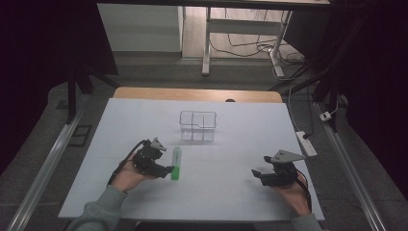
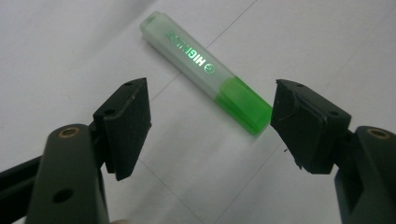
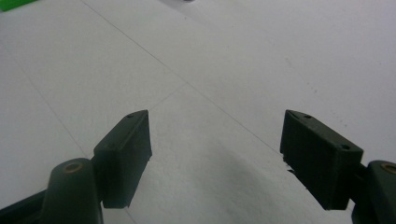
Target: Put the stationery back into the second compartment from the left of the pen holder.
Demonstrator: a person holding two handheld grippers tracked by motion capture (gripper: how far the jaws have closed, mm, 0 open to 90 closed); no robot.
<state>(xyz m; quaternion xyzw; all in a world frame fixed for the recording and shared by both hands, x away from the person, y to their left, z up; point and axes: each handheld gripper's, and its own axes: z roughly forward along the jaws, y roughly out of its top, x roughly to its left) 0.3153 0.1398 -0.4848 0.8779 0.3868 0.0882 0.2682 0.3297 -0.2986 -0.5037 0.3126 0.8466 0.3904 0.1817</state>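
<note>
Your left gripper [image 2: 210, 121] had its jaws wide apart, the green highlighter [image 2: 205, 70] lying flat just beyond them, left of centre and nearer than the clear organizer [image 1: 197, 126]. It looked light, stiff and slick; its mid-barrel seemed the best hold. Your right gripper [image 3: 215, 154], jaws apart, held nothing.

Colours I see on my table
A pale translucent plastic highlighter [image 2: 205, 74] with bright green cap and glowing green lettering lies on the white tabletop [image 1: 240, 183]; my grippers' jaws are matte black.
</note>
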